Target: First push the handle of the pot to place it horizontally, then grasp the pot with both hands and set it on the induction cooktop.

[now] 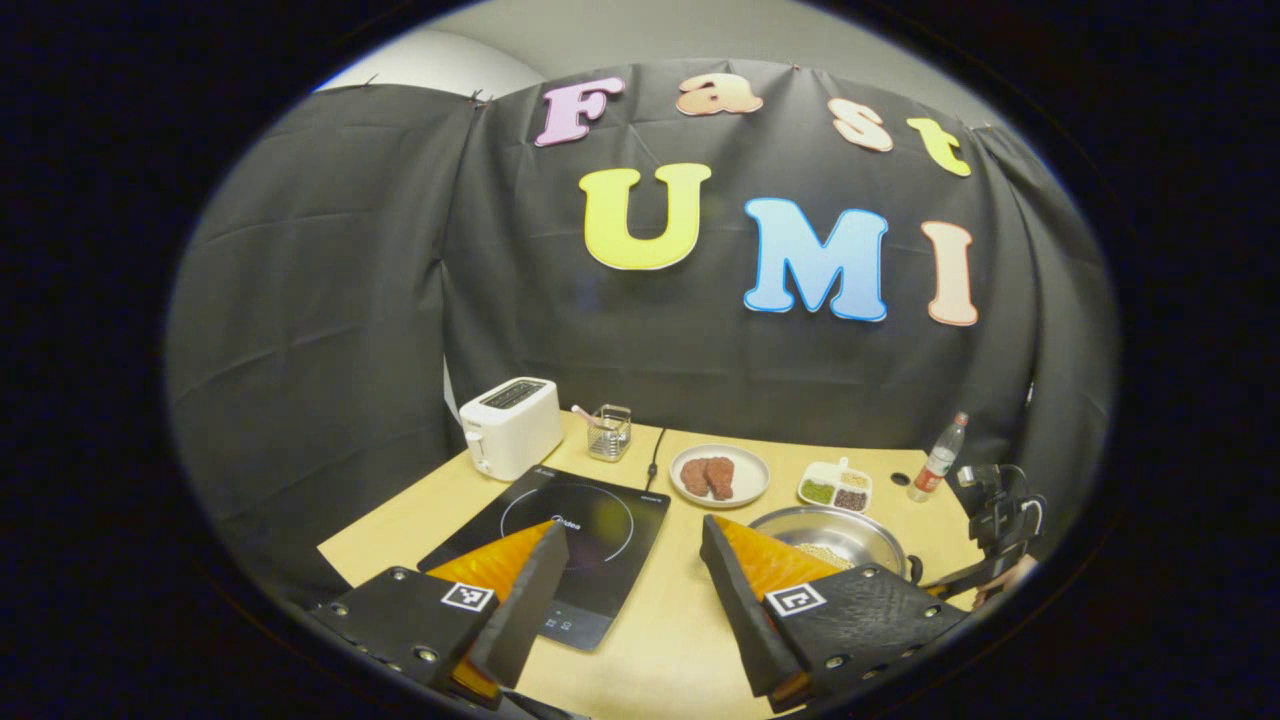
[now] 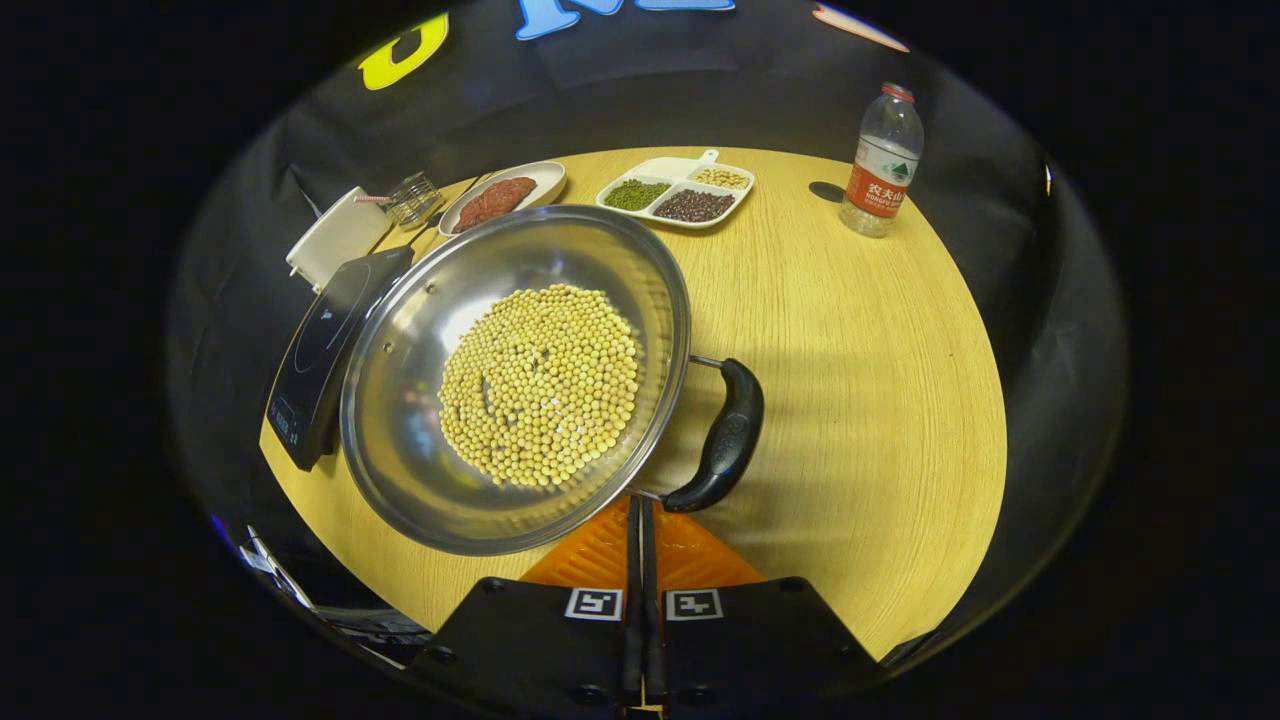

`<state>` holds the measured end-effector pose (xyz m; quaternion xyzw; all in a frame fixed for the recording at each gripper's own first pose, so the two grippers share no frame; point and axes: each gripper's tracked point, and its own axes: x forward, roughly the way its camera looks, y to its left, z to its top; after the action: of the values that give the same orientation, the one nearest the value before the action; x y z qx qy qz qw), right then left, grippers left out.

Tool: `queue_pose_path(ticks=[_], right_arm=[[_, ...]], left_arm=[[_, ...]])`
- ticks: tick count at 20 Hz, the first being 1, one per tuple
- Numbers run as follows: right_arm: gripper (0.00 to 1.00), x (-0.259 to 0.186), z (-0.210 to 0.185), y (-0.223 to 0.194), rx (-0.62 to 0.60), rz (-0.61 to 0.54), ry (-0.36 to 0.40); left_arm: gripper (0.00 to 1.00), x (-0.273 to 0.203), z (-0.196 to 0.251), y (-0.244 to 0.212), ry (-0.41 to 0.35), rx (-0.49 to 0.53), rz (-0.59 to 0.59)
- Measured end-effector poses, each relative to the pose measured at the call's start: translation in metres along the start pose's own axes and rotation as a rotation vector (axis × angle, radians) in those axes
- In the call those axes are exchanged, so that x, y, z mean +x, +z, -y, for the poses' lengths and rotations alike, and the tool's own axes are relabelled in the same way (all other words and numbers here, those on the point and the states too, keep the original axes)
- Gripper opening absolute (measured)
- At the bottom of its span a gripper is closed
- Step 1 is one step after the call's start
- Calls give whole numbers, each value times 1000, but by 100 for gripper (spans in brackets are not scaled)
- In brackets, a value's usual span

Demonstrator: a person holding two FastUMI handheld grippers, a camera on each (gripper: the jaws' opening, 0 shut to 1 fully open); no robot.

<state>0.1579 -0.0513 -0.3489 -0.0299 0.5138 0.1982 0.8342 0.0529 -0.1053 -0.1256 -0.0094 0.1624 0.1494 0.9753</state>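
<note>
Left gripper view: left tool (image 1: 630, 560) spread wide above the table (image 1: 680, 630), gripping nothing, with the induction cooktop (image 1: 590, 520) just ahead of it and the pot (image 1: 835, 535) off to the right; the right tool (image 1: 985, 535) shows at the pot's far side.

Right gripper view: right tool (image 2: 641, 530) clenched with its fingers together on nothing, tips just beside the near end of the pot's handle (image 2: 722, 435). That handle's long axis runs away from the tool, so the right tool seems nearer for the push. Beans (image 2: 540, 385) fill the pot (image 2: 440, 300), whose rim overlaps the induction cooktop (image 2: 325, 350) to the left; a bottle (image 2: 880, 160) stands well apart.
</note>
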Motion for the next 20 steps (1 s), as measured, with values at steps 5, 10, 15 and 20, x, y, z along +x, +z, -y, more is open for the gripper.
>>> queue_pose_path(ticks=[5, 10, 15, 20], right_arm=[[2, 7, 13, 16, 12, 43, -1], [2, 5, 22, 25, 78, 67, -13], [16, -7, 36, 28, 102, 109, -90], [87, -35, 45, 39, 203, 174, -124]], left_arm=[[83, 1, 23, 2, -2, 23, -2], [83, 12, 40, 0, -52, 59, -5], [83, 41, 44, -5, -127, 47, -29], [83, 77, 37, -14, -205, 42, -62]])
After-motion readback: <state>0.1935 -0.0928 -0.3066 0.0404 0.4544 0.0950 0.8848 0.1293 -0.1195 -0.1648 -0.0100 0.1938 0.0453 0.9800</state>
